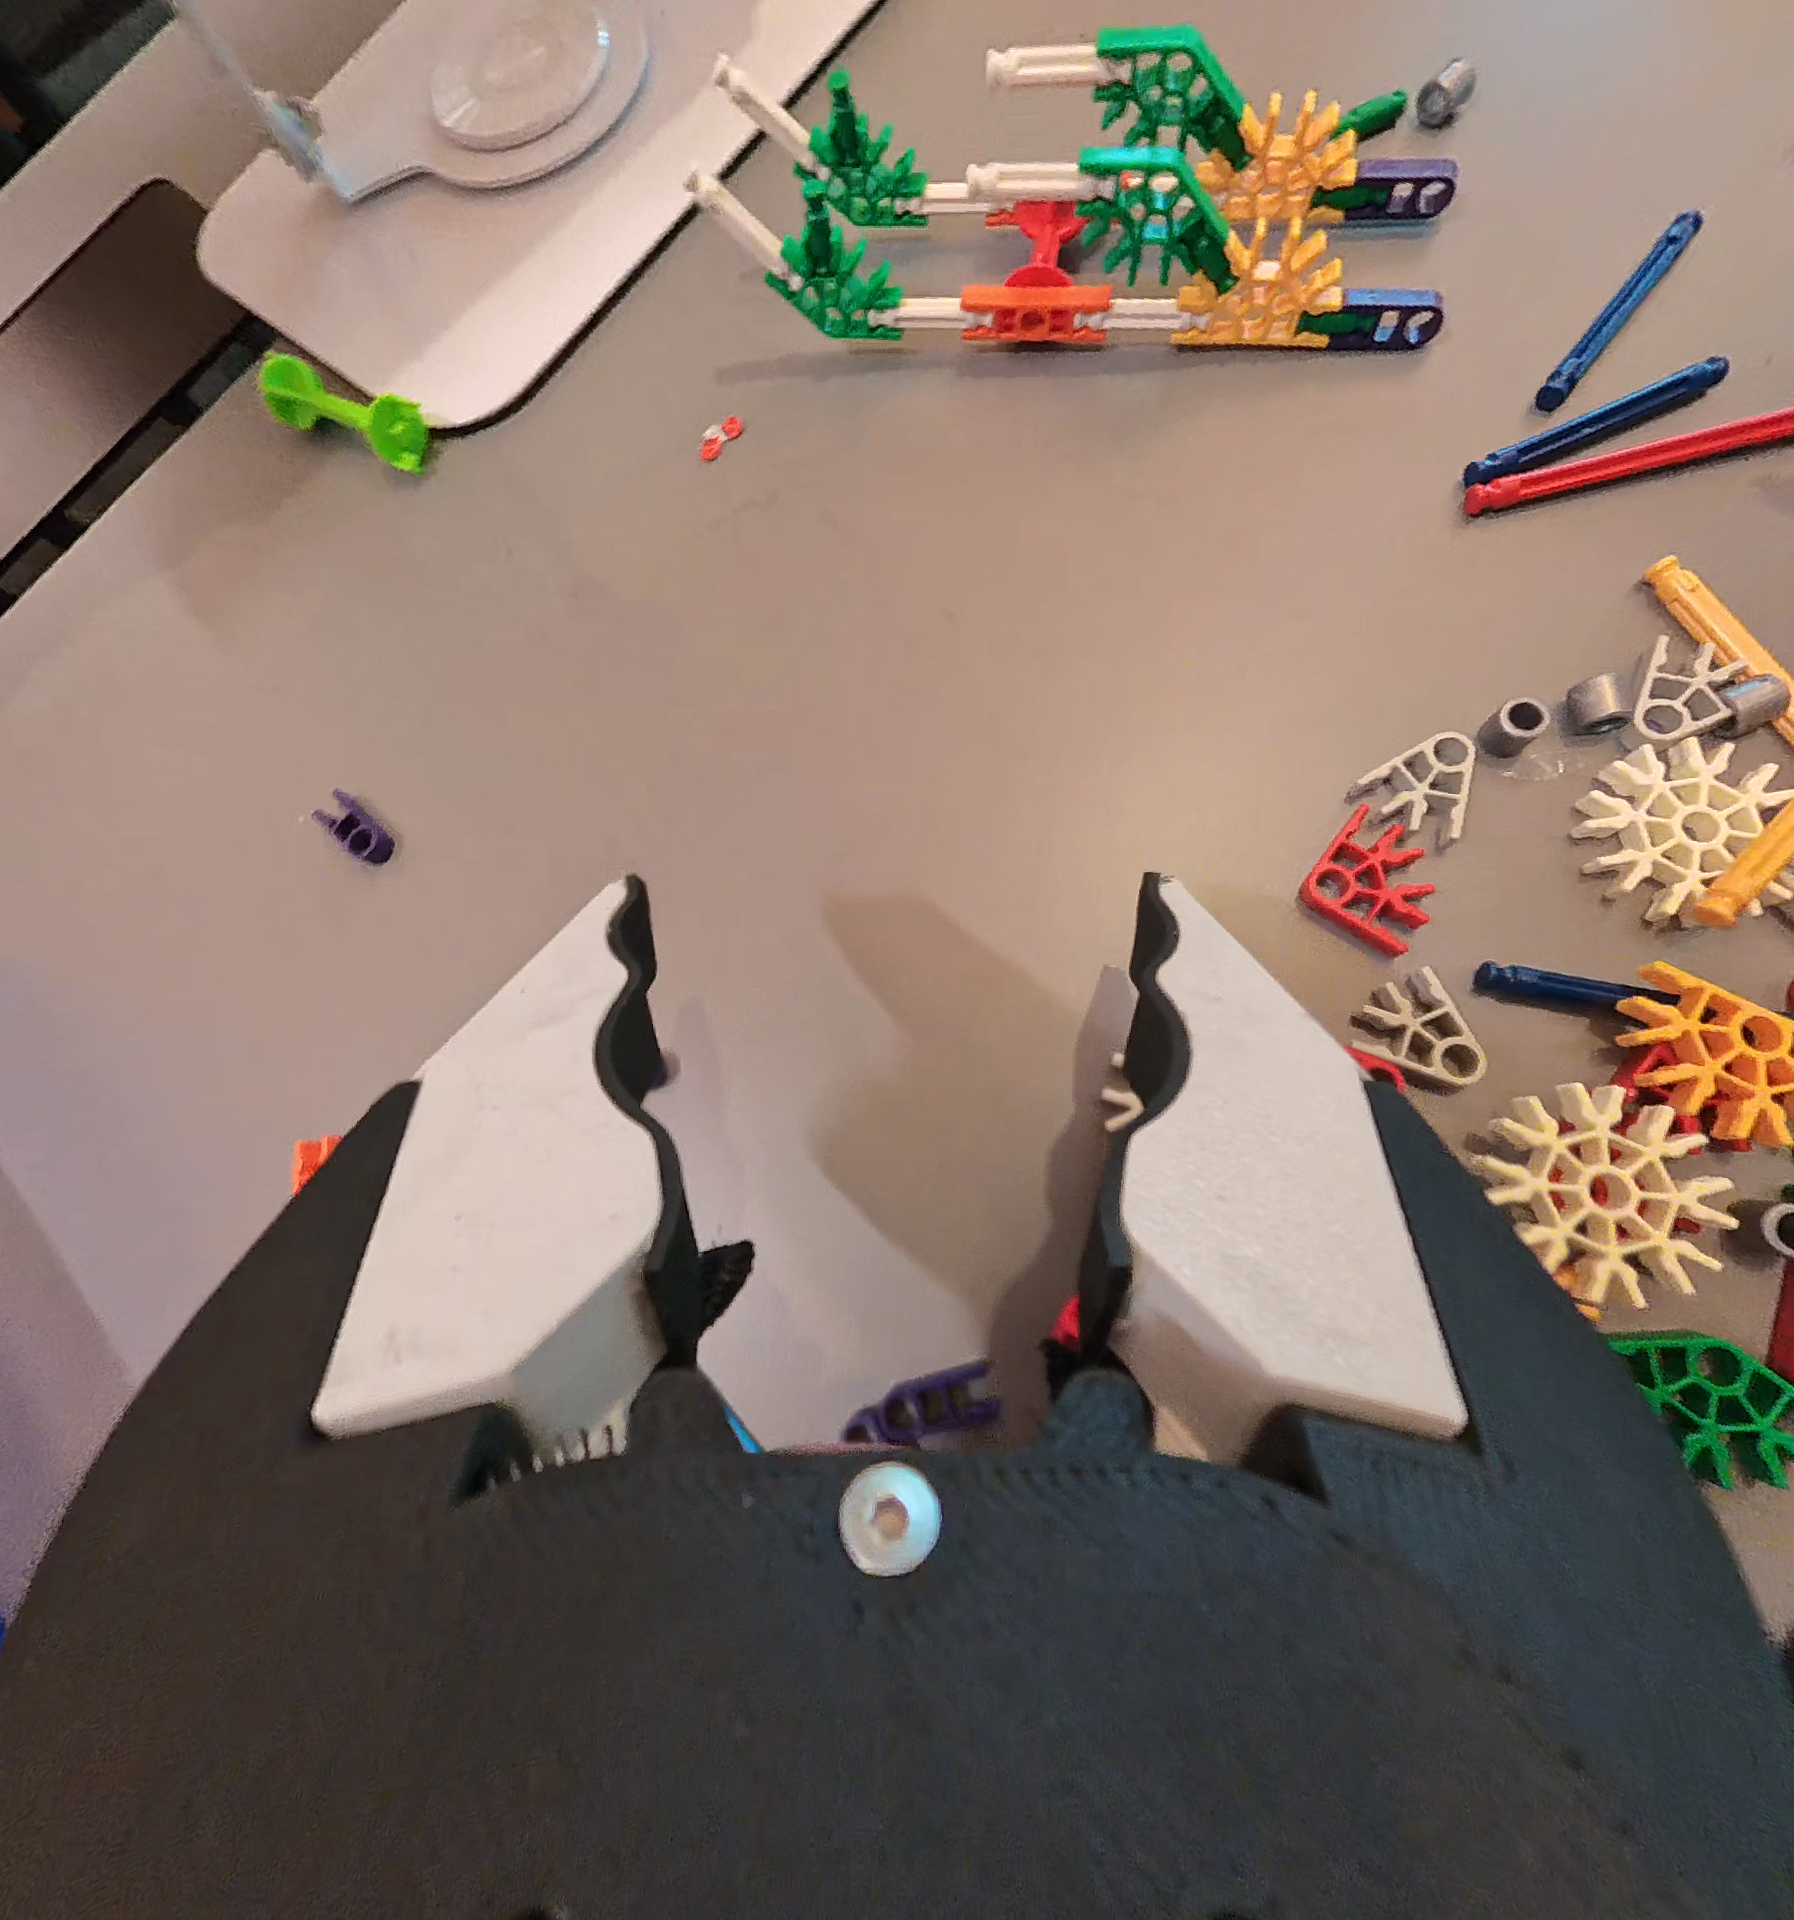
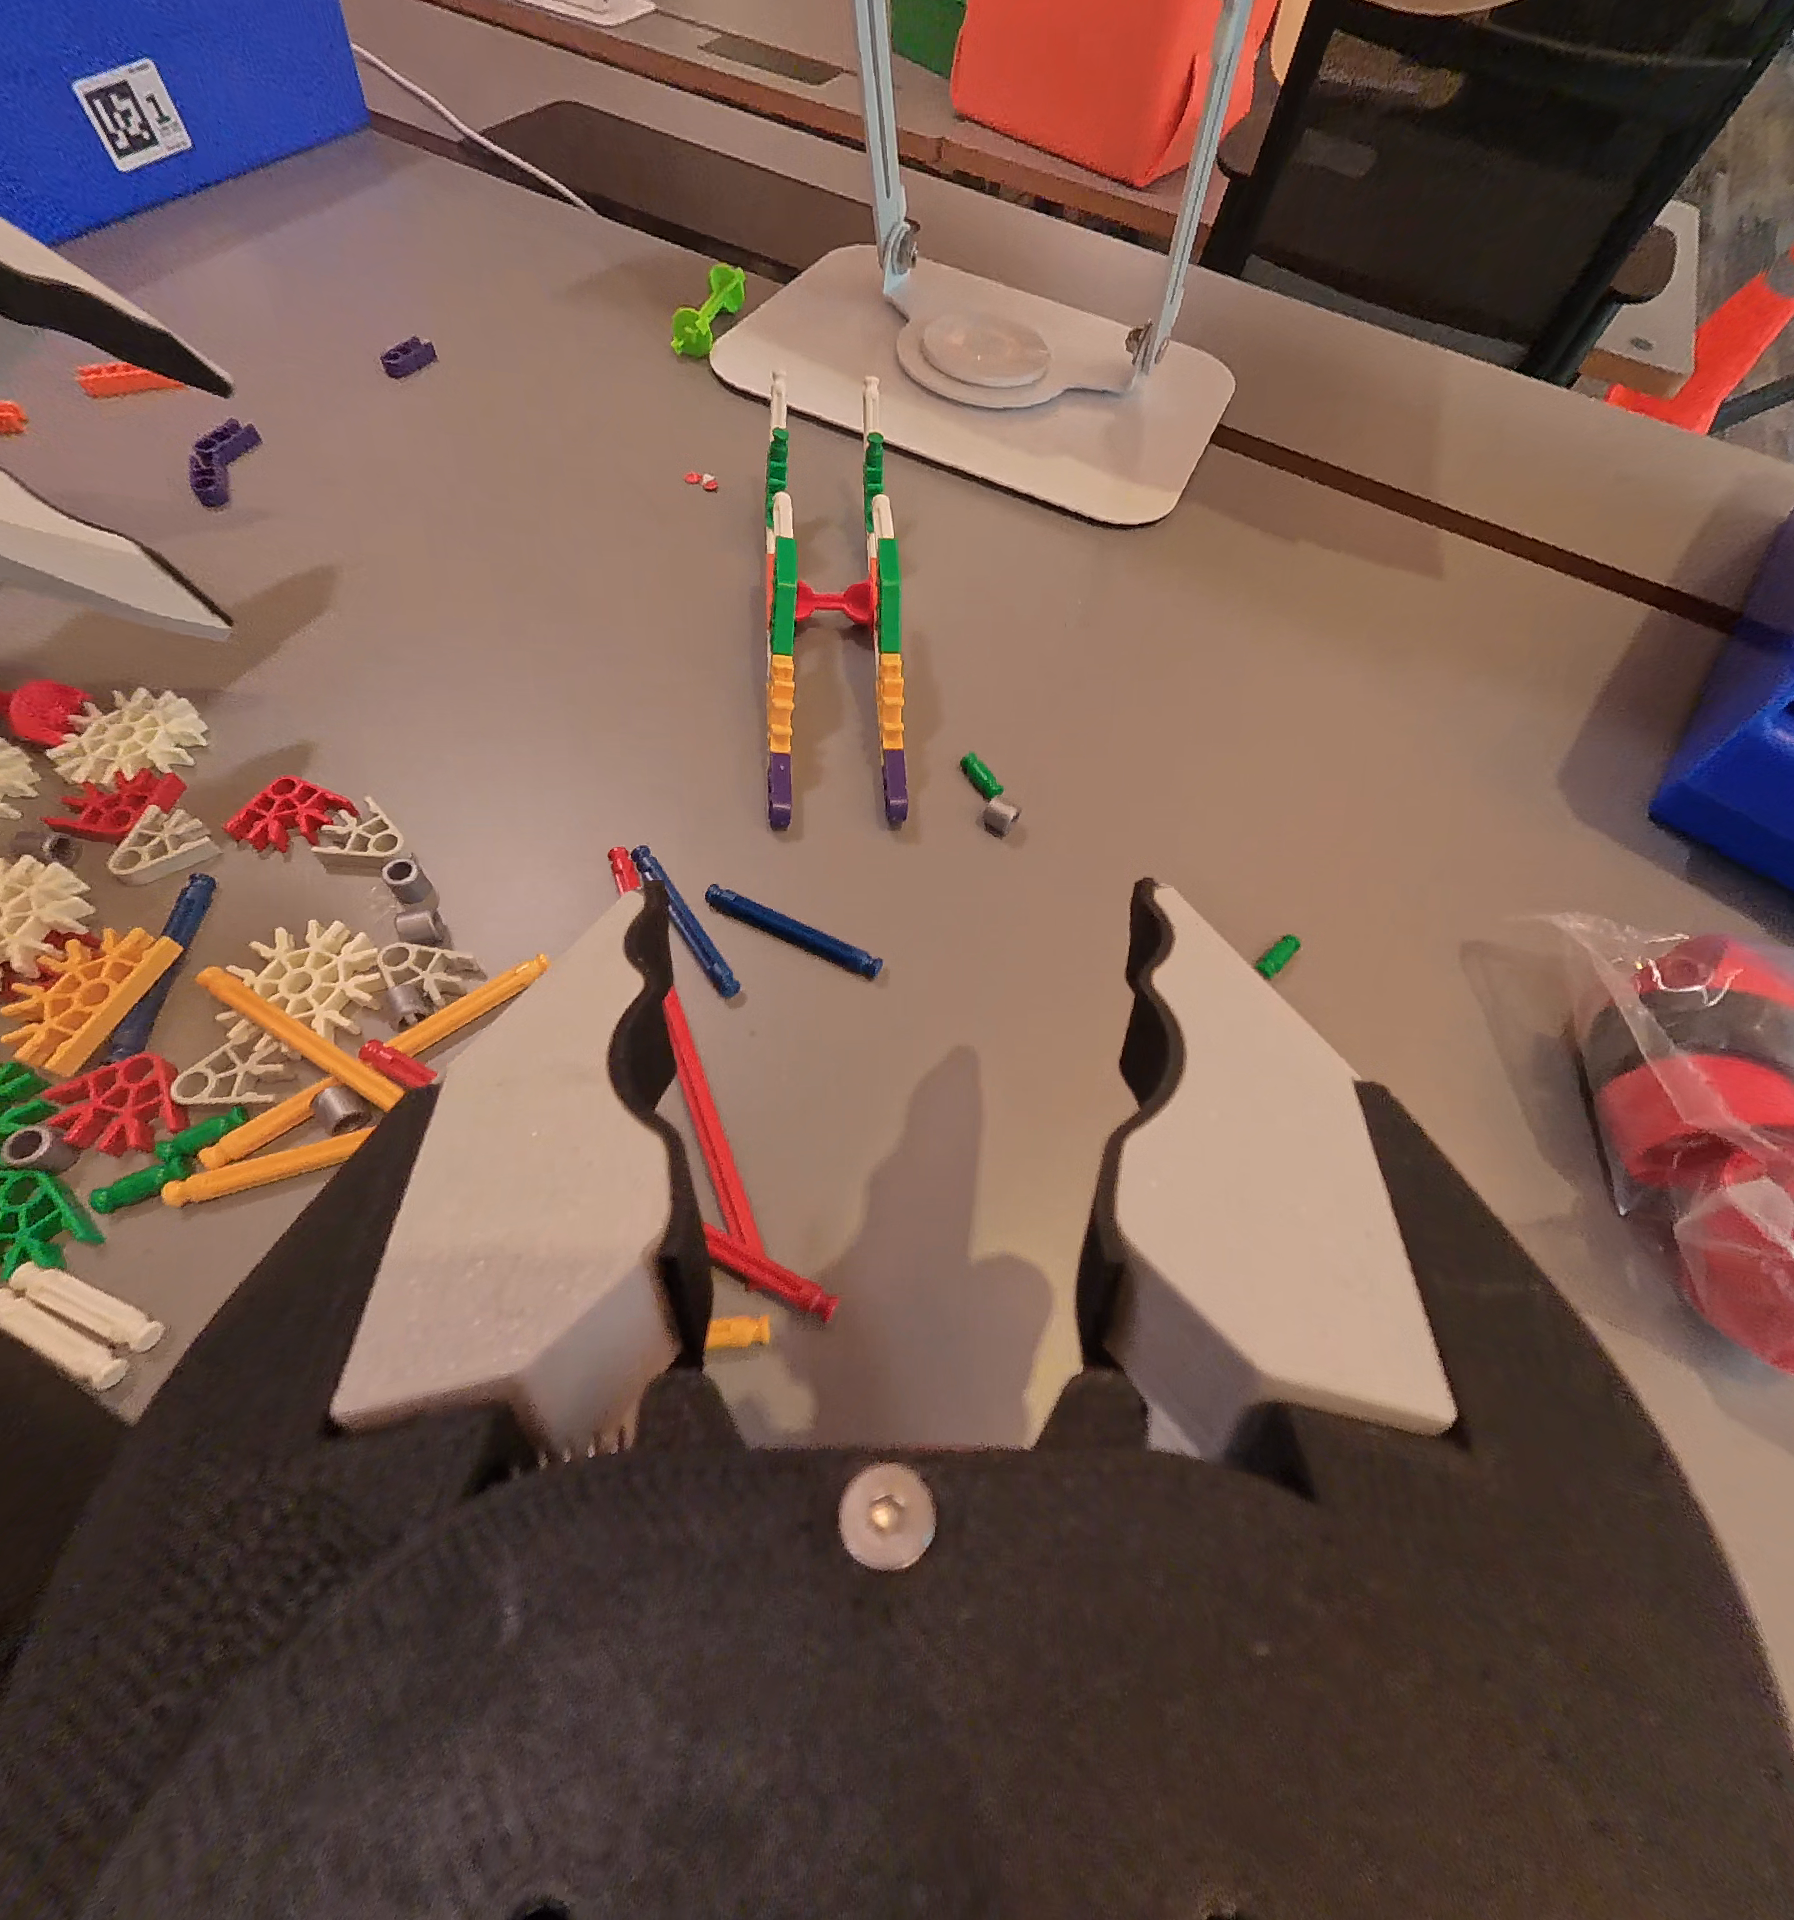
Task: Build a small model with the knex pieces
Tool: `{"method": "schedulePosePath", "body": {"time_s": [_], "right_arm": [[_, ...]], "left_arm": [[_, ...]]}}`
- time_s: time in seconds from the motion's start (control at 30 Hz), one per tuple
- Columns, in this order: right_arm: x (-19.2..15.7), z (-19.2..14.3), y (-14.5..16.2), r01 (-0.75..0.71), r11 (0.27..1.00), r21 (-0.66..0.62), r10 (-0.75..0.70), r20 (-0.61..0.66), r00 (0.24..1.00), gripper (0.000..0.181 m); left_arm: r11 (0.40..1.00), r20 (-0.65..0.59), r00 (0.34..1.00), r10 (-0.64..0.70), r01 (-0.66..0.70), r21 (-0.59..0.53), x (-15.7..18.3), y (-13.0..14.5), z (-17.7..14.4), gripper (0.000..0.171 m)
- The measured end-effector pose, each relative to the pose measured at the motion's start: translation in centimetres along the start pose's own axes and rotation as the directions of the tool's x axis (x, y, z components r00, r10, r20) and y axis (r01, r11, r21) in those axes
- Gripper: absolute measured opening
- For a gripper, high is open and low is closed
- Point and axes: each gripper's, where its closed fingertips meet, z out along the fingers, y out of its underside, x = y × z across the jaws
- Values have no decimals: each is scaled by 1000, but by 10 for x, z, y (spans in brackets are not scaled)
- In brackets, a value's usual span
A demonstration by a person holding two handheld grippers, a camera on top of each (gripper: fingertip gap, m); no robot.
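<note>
My left gripper (image 1: 893,894) is open and empty above bare grey table (image 1: 872,644). A built frame of white rods with green, yellow, red and purple connectors (image 1: 1101,208) lies far ahead of it. A pile of loose connectors and rods (image 1: 1682,997) lies to its right. My right gripper (image 2: 893,899) is open and empty over the table, with long red rods (image 2: 711,1122) under its left finger and blue rods (image 2: 794,930) just ahead. The same frame (image 2: 836,623) lies ahead of it. The left gripper's fingers (image 2: 93,582) show at the left edge of the right wrist view.
A lamp stand with a grey base plate (image 2: 1080,436) stands behind the frame. A lime green spool piece (image 1: 347,410) lies by its corner. A plastic bag of red and black parts (image 2: 1734,1153) and a blue bin (image 2: 1766,748) are at the right. A blue box (image 2: 145,94) is far left.
</note>
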Motion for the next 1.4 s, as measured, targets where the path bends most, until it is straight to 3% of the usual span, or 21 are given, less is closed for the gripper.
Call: {"method": "schedulePosePath", "body": {"time_s": [0.13,0.27,0.47,0.53,1.4], "right_arm": [[5,9,2,4,1000,9,-4,1,1000,87],[1,15,11,-21,1000,11,21,24,999,87],[-8,20,19,14,1000,11,-14,31,999,87],[-8,23,21,12,1000,3,-12,30,999,88],[0,28,31,81,996,-41,-83,-63,995,96]], "left_arm": [[996,83,995,-49,42,84,-2,2,-17,91],[984,186,982,-25,-9,181,0,-1,-34,85],[974,288,957,-21,-45,221,3,14,-39,83],[966,325,946,10,-93,242,4,8,-44,83],[965,267,963,-40,-32,259,8,12,-35,91]]}}
